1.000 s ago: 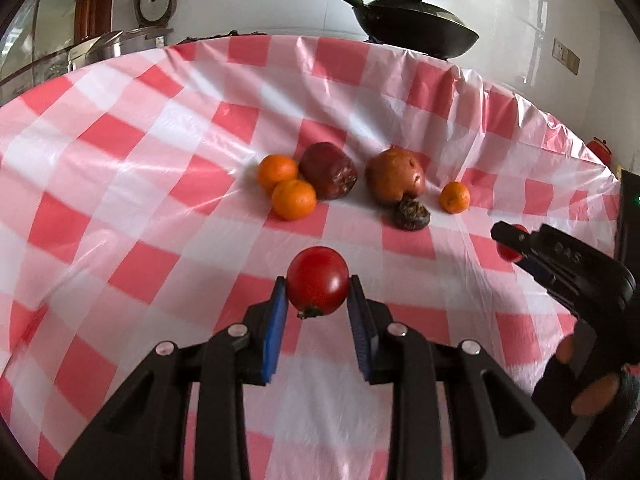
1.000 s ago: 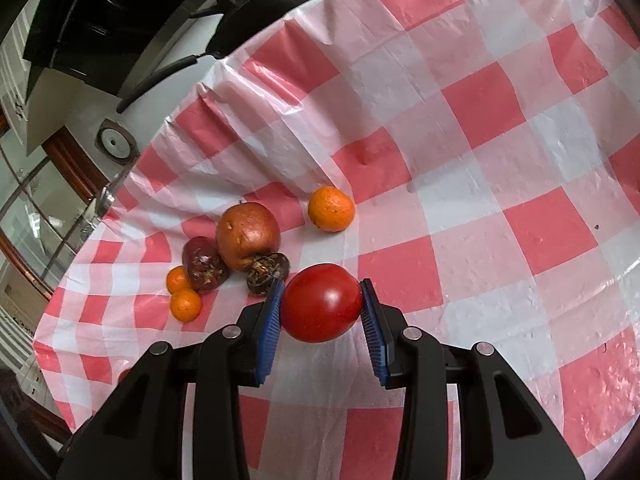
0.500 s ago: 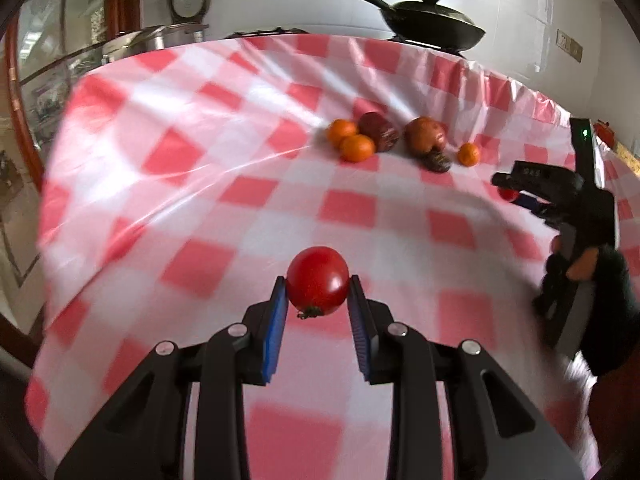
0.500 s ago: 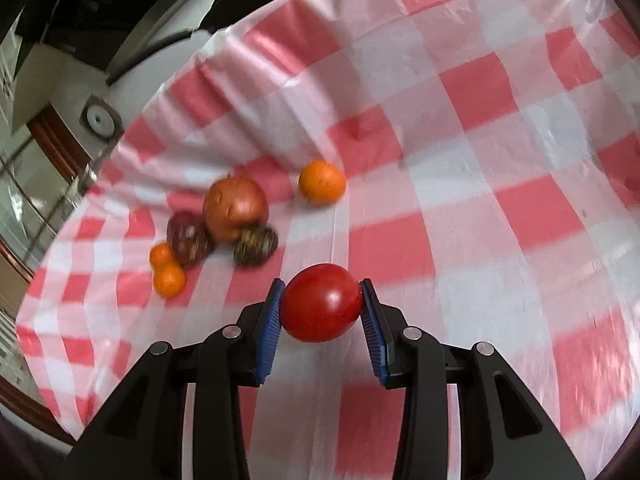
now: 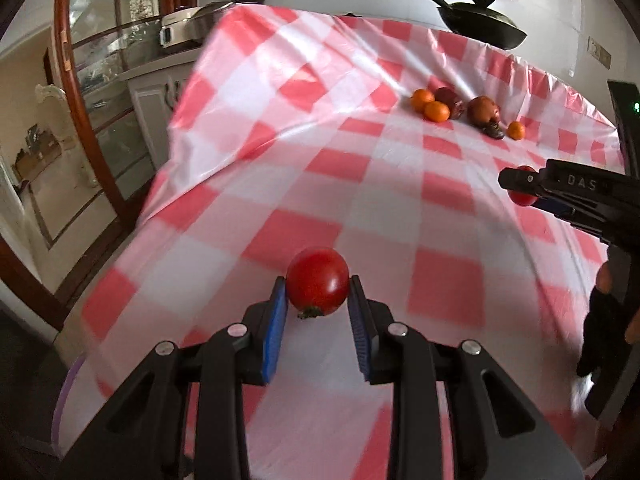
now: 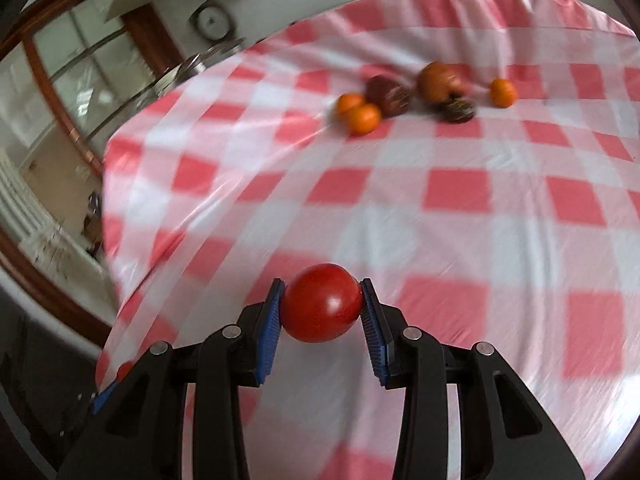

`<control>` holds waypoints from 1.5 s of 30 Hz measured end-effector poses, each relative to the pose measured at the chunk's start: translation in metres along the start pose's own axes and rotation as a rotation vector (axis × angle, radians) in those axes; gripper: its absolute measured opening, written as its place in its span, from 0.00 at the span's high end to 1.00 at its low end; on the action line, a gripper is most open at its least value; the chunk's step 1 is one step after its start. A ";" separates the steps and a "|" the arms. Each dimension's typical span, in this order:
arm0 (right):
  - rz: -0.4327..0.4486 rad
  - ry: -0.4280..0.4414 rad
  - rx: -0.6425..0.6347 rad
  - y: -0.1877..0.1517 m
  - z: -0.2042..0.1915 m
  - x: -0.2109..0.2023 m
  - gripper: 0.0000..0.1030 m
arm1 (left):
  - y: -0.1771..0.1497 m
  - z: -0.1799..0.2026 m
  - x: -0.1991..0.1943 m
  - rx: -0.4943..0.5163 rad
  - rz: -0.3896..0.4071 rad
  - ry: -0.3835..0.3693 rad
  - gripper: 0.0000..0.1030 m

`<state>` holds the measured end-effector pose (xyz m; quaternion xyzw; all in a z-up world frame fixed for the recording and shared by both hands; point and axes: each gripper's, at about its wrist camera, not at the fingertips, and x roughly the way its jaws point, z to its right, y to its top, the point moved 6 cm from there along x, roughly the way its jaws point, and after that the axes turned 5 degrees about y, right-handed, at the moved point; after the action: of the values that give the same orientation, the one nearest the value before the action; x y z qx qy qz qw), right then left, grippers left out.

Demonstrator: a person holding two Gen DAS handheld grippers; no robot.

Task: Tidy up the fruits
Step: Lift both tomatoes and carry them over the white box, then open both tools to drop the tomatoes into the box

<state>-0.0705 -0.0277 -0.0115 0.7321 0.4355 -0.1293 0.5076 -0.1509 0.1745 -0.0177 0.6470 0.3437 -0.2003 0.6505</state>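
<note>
While the checked cloth [image 5: 360,208] fills most of both frames, its left edge drops off at the left of each view, with glass doors [image 5: 100,92] beyond. A black pan [image 5: 480,26] sits at the upper right of the left wrist view, past the cloth's far edge.

At lower centre of that view the left gripper [image 5: 318,308] is clenched on a red tomato [image 5: 318,282]: both blue pads press its sides, the fruit sits at the very tips, and its stem end points down toward the camera. At lower centre of the right wrist view the right gripper [image 6: 322,312] grasps a second, slightly larger tomato [image 6: 321,302] the same way, squeezed between the pad tips.

From the left wrist view the right gripper enters at the right edge, its tomato showing red at the tip, with a gloved hand [image 5: 604,332] below it.

Toward the upper right of both views lies a loose fruit cluster [image 6: 424,94]: 3 oranges, 2 larger reddish-brown fruits and 1 small dark one, well apart from both grippers. Motion blur softens it in the right wrist view.
</note>
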 end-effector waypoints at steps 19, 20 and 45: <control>-0.148 0.152 -0.412 -0.124 -0.179 -0.013 0.63 | -0.091 -0.127 -0.059 -0.140 0.019 0.109 0.70; -0.158 0.160 -0.440 -0.132 -0.188 -0.012 0.63 | -0.099 -0.136 -0.060 -0.156 0.013 0.120 0.70; -0.620 0.210 -0.883 -0.332 -0.254 0.062 0.63 | -0.254 -0.243 -0.018 -0.383 -0.293 0.242 0.70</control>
<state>-0.3535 0.2559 -0.1452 0.2961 0.6918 -0.0041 0.6586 -0.3878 0.3879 -0.1663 0.4749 0.5405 -0.1450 0.6792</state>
